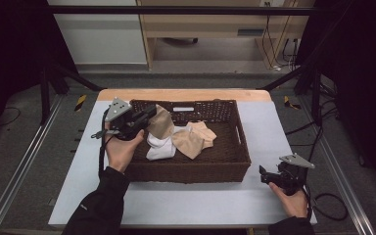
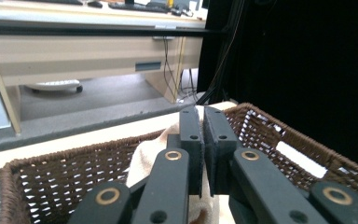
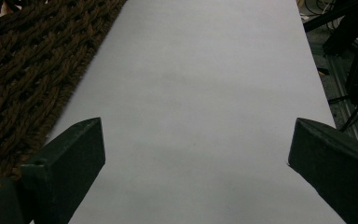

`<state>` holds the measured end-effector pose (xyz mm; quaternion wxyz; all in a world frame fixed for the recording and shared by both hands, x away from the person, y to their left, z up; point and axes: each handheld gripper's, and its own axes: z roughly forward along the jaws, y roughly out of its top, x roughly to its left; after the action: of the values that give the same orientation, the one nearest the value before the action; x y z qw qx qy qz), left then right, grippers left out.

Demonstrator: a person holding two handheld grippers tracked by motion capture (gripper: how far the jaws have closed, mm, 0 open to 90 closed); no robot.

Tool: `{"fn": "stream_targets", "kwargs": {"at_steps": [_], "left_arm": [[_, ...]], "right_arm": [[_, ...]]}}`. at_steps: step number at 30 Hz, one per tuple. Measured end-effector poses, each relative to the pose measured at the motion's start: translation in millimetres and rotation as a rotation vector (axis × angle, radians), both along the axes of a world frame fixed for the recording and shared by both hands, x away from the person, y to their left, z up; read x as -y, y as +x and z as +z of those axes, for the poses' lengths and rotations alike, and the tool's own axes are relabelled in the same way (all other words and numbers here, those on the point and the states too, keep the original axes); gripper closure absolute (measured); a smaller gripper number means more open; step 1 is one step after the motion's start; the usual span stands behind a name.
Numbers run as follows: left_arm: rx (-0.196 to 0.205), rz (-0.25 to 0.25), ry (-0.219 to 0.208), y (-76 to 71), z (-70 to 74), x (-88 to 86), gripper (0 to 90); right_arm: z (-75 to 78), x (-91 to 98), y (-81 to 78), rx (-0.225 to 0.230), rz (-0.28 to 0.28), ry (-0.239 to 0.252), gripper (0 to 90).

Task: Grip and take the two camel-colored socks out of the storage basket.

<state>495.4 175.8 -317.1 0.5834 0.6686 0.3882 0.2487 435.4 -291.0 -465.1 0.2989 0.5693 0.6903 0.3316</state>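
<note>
The left gripper pinches a tan cloth above the basket, likely lifting it out next, while the right gripper rests wide apart.

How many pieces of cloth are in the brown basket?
3 visible in the basket: a tan cloth pinched by the left gripper at the left, a white cloth below it, and another tan cloth in the middle. More may lie underneath.
</note>
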Motion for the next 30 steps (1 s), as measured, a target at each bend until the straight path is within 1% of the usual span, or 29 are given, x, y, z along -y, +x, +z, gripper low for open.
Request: {"fn": "stream_targets", "kwargs": {"at_steps": [1,4,10,16,17,18,21,24,27,30], "left_arm": [[0.011,-0.003,-0.012,-4.3,4.8,-4.3,86.5],[0.019,-0.003,-0.018,-8.3,9.0,-9.2,86.5],[0.034,0.009,-0.026,-16.9,17.9,-27.0,86.5],[0.057,0.034,-0.059,-25.5,27.6,-49.8,86.5],[0.068,0.045,-0.071,-29.1,31.5,-58.4,86.5],[0.068,0.045,-0.071,-29.1,31.5,-58.4,86.5],[0.083,0.064,-0.076,-34.7,35.8,-71.7,86.5],[0.089,0.089,-0.071,-39.5,37.6,-85.0,86.5],[0.094,0.114,-0.080,-44.2,37.4,-98.7,86.5],[0.093,0.136,-0.087,-49.3,33.8,-111.6,86.5]], "right_arm": [[0.1,0.2,-0.2,0.000,-0.003,0.001,4.0],[0.1,0.4,-0.2,0.000,-0.003,0.001,4.0],[0.1,1.1,-0.3,-0.001,-0.004,0.002,4.1],[0.0,0.8,-0.3,-0.004,-0.004,0.001,4.1],[-0.1,1.0,-0.3,-0.004,-0.002,0.001,4.2],[-0.1,1.0,-0.3,-0.004,-0.002,0.001,4.2],[0.1,1.0,-0.4,-0.003,-0.003,0.001,4.2],[0.0,0.9,-0.4,-0.004,-0.004,0.001,4.2],[0.0,0.6,-0.5,-0.006,-0.005,0.002,4.2],[-0.1,0.5,-0.4,-0.006,-0.004,0.002,4.2]]}}
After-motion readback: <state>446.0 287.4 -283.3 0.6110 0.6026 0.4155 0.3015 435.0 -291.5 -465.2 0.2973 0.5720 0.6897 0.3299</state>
